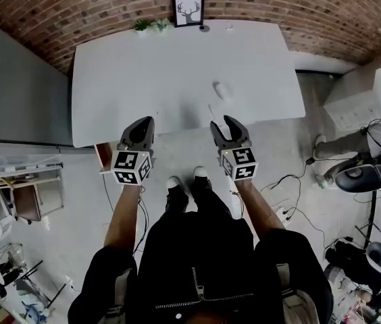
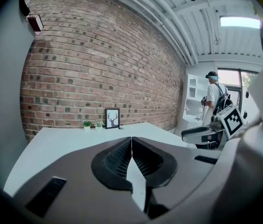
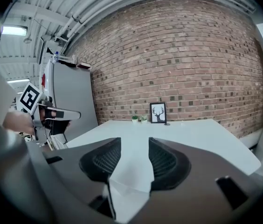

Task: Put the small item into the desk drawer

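Now we hold left gripper (image 1: 146, 120) jaws clenched, empty; right gripper (image 1: 222, 121) jaws released; small item (image 1: 222, 90) lies farther on the worktop (image 1: 136, 73).

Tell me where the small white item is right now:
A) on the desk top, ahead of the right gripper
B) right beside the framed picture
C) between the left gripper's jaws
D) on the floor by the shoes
A: the head view shows the small white item lying on the desk, a little beyond the right gripper, whose jaws stand apart with nothing between them.
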The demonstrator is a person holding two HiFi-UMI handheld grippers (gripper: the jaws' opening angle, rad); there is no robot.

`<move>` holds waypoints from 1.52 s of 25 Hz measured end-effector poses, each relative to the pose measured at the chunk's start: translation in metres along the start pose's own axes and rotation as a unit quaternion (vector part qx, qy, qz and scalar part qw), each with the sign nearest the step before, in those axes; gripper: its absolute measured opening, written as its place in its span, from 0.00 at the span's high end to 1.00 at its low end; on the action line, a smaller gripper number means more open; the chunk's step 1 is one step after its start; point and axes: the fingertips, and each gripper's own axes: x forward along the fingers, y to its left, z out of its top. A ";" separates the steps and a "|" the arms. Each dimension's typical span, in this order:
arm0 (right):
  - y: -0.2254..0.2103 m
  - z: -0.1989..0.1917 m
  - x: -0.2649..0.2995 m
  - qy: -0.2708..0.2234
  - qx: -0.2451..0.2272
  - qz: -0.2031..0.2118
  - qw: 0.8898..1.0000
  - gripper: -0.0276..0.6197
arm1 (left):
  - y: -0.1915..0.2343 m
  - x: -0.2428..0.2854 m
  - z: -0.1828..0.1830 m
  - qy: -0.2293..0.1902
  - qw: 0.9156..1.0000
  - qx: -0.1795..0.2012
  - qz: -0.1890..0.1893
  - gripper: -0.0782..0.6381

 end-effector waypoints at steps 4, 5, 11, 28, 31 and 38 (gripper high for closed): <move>-0.008 -0.015 0.008 0.015 0.006 0.002 1.000 0.69 | 0.002 0.006 -0.013 0.013 1.000 -0.008 0.007 0.86; -0.008 -0.018 0.011 0.020 0.005 0.003 1.000 0.69 | 0.002 0.006 -0.016 0.017 1.000 -0.010 0.009 0.86; -0.020 -0.033 0.032 0.047 0.006 0.008 0.999 0.67 | 0.008 0.012 -0.030 0.035 0.999 -0.022 0.023 0.86; -0.075 -0.100 0.093 0.153 -0.018 0.007 0.988 0.46 | 0.026 0.016 -0.070 0.082 0.992 -0.054 0.078 0.86; -0.087 -0.108 0.104 0.167 -0.028 0.003 0.986 0.42 | 0.025 0.016 -0.075 0.090 0.991 -0.053 0.084 0.86; -0.109 -0.132 0.130 0.212 -0.062 0.002 0.975 0.34 | 0.024 0.014 -0.088 0.104 0.988 -0.059 0.099 0.86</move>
